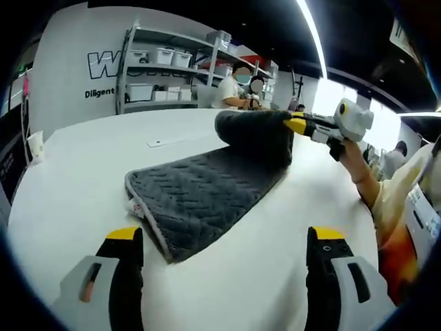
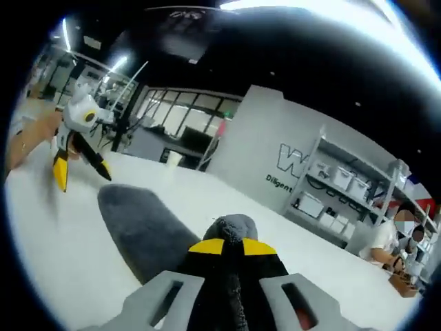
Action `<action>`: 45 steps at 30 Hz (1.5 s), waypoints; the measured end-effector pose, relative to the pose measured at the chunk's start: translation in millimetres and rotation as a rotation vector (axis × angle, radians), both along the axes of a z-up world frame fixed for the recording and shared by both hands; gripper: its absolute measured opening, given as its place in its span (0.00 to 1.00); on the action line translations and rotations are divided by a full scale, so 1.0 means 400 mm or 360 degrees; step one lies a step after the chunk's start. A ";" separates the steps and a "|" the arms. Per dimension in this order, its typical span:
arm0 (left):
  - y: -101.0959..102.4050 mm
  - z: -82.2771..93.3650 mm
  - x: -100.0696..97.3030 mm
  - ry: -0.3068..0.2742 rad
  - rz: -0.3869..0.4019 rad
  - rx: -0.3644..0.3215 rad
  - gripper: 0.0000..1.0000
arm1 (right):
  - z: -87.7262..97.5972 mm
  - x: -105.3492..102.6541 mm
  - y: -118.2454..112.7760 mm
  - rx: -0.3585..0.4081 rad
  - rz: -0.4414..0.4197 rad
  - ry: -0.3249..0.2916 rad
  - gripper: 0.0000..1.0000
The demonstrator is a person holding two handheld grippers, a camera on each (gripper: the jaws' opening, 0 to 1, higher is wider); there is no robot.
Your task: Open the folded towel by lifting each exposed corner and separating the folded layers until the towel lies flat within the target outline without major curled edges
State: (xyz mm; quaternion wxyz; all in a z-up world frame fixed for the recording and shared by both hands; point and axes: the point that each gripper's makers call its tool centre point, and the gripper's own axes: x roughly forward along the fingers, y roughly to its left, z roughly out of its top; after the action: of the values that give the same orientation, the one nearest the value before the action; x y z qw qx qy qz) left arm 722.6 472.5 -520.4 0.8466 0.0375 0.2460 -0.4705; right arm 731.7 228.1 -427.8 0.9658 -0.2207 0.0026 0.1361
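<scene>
Right hand-held gripper (image 2: 231, 246) pinches the towel (image 1: 207, 186) by a far corner, lifted and curled above the white tabletop (image 1: 83, 179). Left hand-held gripper (image 1: 227, 238), jaws apart, hovers near the towel's flat end.

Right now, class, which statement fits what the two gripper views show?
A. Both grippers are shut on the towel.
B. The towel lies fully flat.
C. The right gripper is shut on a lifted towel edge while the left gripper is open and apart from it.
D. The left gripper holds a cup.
C: the right gripper pinches the raised far edge of the towel, while the left gripper has its jaws spread, short of the towel's near corner.
</scene>
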 end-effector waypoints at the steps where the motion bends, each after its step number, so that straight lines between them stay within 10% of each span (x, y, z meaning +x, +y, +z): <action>1: 0.001 -0.001 0.000 0.0002 0.0001 0.0004 0.97 | 0.005 -0.002 -0.011 0.0015 -0.0019 -0.0010 0.00; 22: 0.003 -0.007 0.000 0.0004 0.0008 0.0015 0.97 | 0.079 -0.061 -0.237 0.0218 -0.0369 -0.0208 0.00; 45: 0.011 -0.014 0.009 0.0014 0.0012 0.0033 0.96 | -0.004 -0.102 -0.404 0.0280 -0.0654 -0.0080 0.00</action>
State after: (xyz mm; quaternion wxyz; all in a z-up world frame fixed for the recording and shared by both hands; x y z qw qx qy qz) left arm 726.2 476.7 -525.9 0.8469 0.0431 0.2547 -0.4649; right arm 690.8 66.6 -429.5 0.9885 -0.1337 0.0114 -0.0693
